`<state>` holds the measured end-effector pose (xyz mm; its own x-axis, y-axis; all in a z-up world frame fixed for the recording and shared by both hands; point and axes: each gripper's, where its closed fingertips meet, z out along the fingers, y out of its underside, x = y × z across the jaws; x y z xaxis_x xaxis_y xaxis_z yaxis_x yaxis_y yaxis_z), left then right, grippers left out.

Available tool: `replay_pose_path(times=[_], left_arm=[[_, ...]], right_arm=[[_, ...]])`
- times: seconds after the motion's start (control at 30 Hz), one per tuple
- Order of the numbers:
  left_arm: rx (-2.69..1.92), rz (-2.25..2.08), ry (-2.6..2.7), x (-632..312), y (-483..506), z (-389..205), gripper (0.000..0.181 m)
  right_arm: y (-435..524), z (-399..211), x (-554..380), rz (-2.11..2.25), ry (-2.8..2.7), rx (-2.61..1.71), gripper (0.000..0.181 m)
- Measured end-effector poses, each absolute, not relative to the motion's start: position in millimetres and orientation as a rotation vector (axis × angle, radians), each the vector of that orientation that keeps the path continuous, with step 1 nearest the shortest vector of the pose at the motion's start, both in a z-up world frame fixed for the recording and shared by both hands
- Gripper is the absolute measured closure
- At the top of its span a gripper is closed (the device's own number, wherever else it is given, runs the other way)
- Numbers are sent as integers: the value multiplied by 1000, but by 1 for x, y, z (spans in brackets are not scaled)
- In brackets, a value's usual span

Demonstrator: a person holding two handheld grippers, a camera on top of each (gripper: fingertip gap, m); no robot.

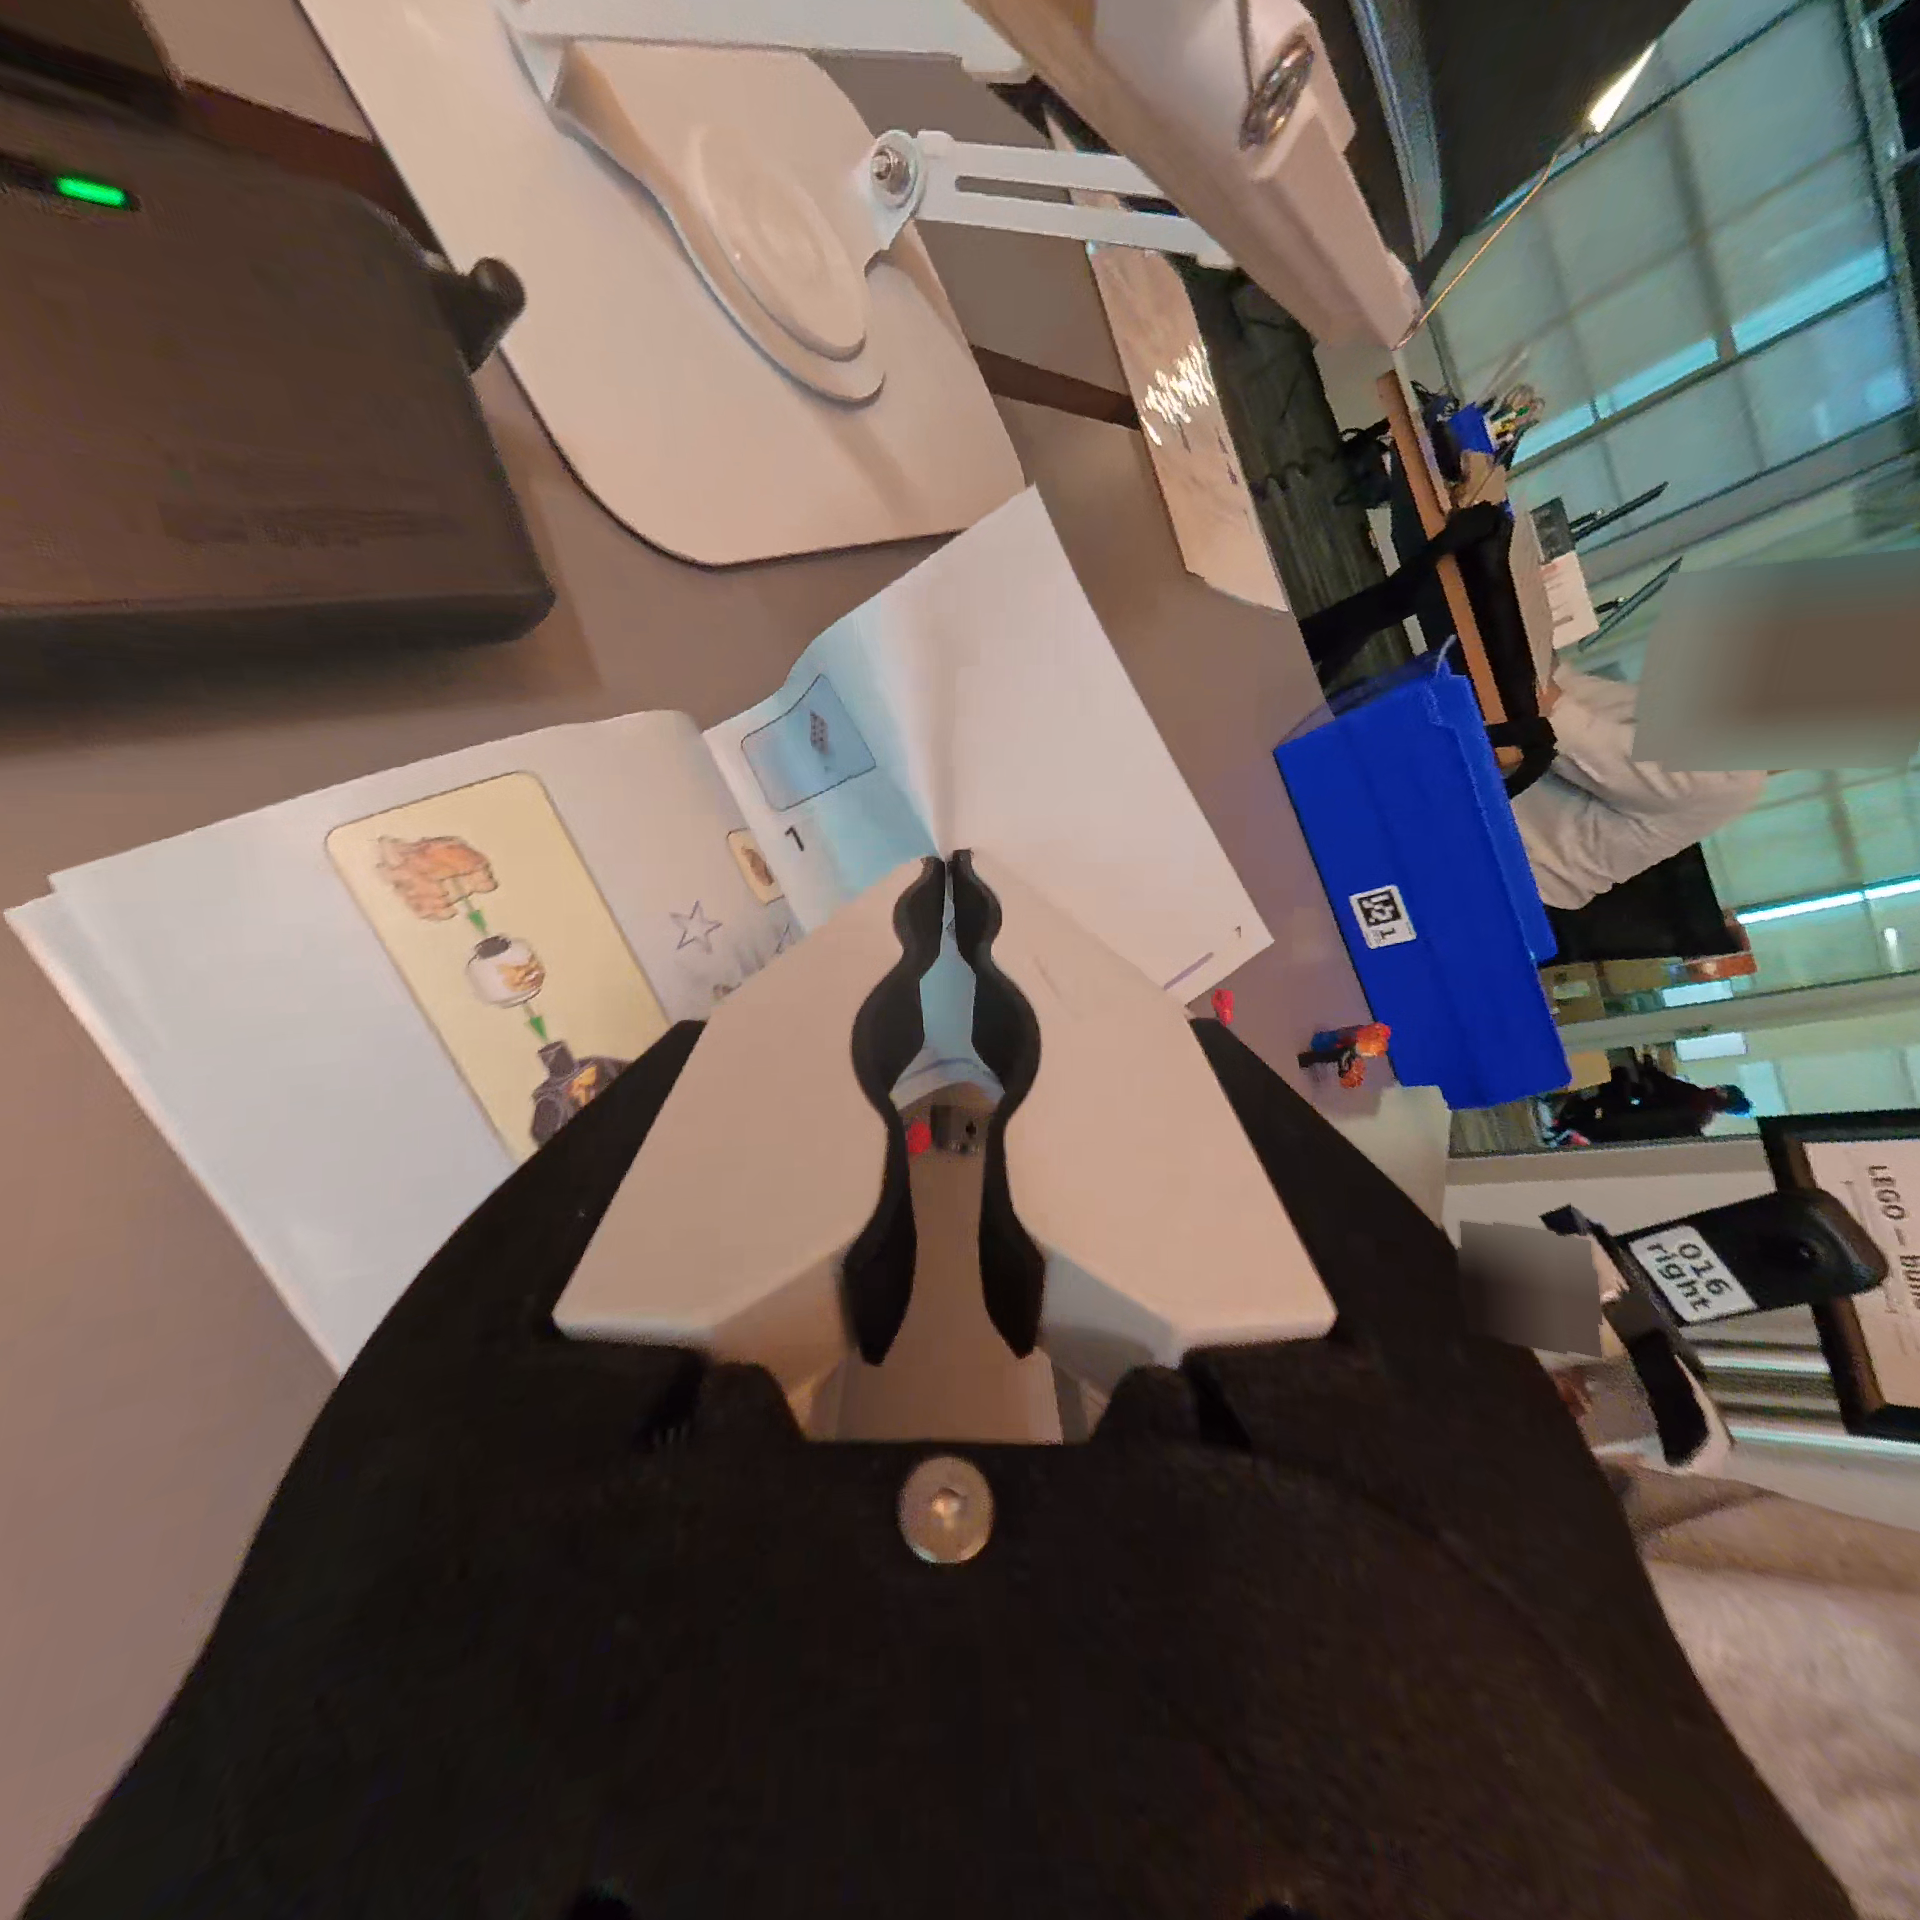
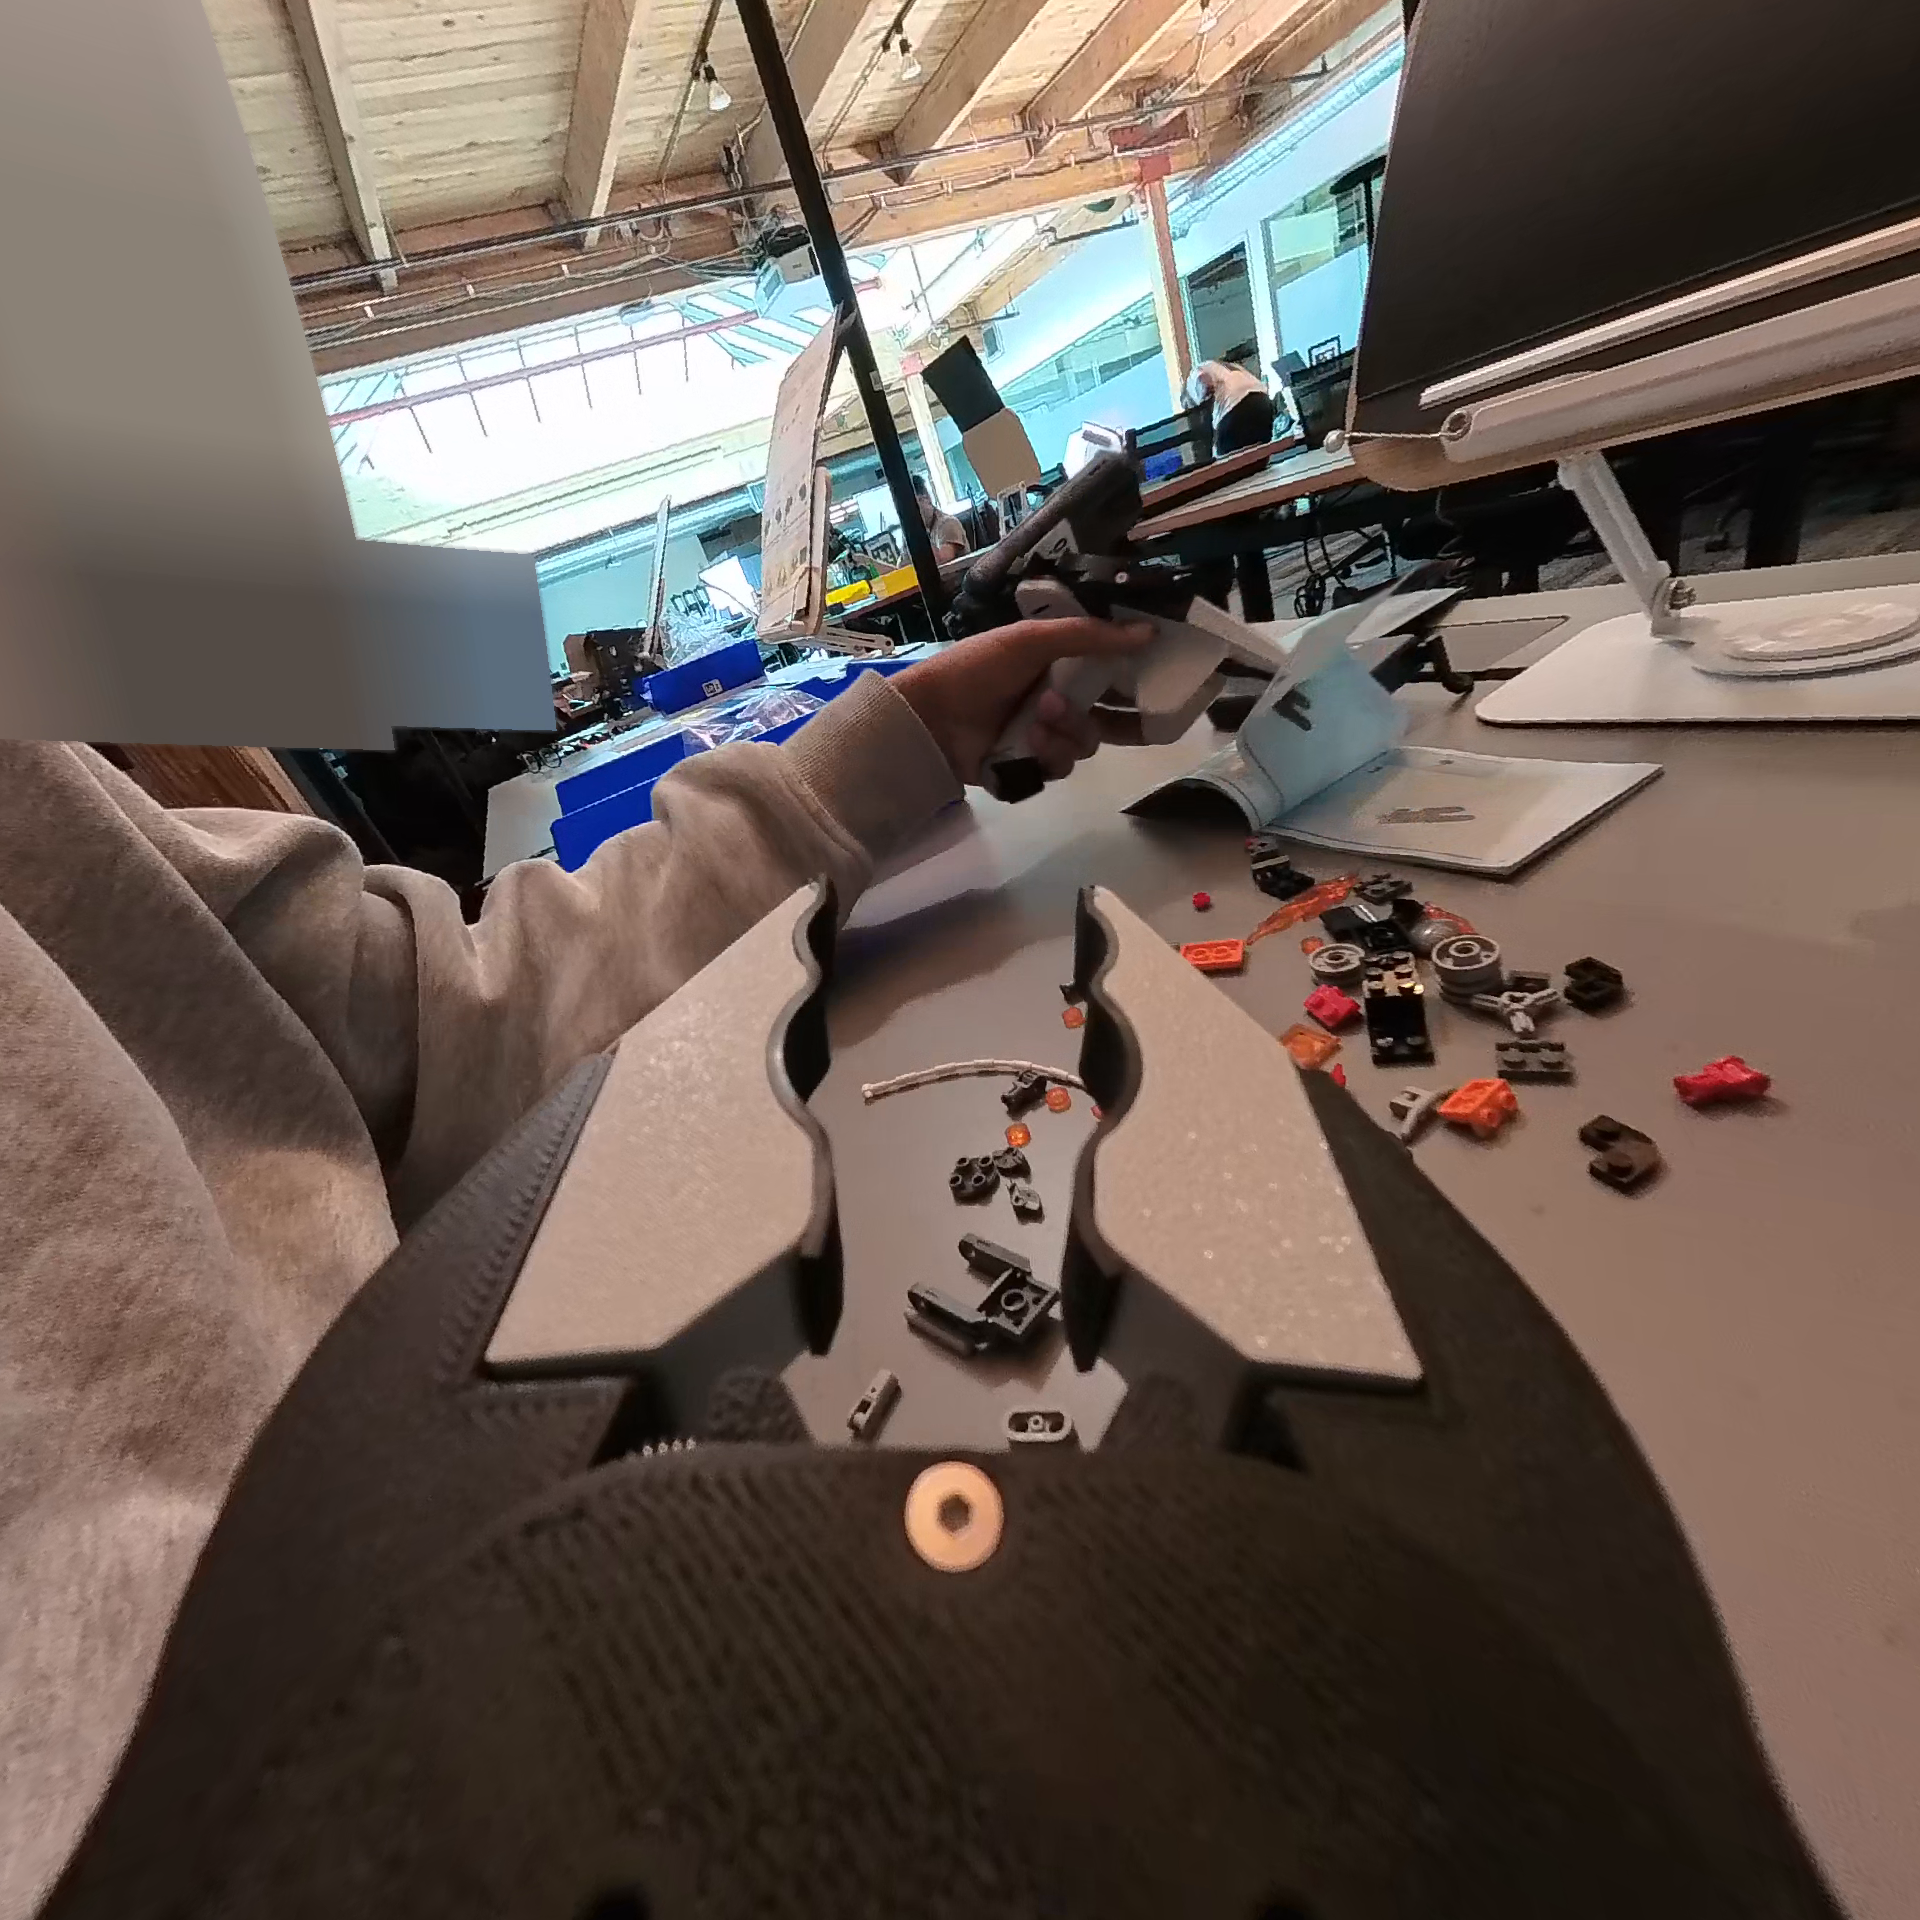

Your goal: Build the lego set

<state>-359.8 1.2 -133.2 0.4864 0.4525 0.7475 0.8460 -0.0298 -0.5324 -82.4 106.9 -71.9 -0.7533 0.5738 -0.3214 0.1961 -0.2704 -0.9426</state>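
Observation:
My left gripper (image 1: 948, 868) is shut on a page (image 1: 1039, 675) of the open instruction booklet (image 1: 312, 935) and holds that page lifted off the table. The right wrist view shows it too: the left gripper (image 2: 1278, 665) pinches the raised page (image 2: 1320, 717) above the booklet (image 2: 1455, 810). My right gripper (image 2: 956, 914) is open and empty, low over the grey table. Small dark grey pieces (image 2: 997, 1299) and a white string (image 2: 956, 1075) lie between its fingers. Several loose black, red, orange and grey Lego pieces (image 2: 1392, 997) lie scattered to its right.
A white monitor stand base (image 2: 1621, 665) sits behind the booklet, with the monitor above it. A black device with a green light (image 1: 208, 416) lies to the left of the booklet. A blue bin (image 1: 1423, 883) stands to its right. A grey sleeve (image 2: 520, 935) crosses the left side.

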Motion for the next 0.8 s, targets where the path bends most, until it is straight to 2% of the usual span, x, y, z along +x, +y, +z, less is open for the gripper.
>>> replay_pose_path(times=[0.37,0.47,0.57,0.7,0.8], left_arm=[[-1798,-208,-1328,-377,-56,-154,175],[-1764,-97,-1363,-386,-73,-140,171],[-1669,15,-1312,-392,-75,-102,166],[-1673,67,-1037,-367,-30,-45,147],[-1944,95,-918,-340,15,-71,114]], right_arm=[[107,-72,-83,2115,-1713,-950,136],[107,-72,-83,2115,-1713,-951,136],[107,-72,-83,2116,-1713,-952,136],[106,-72,-83,2117,-1714,-952,136],[106,-72,-83,2118,-1714,-952,136]])
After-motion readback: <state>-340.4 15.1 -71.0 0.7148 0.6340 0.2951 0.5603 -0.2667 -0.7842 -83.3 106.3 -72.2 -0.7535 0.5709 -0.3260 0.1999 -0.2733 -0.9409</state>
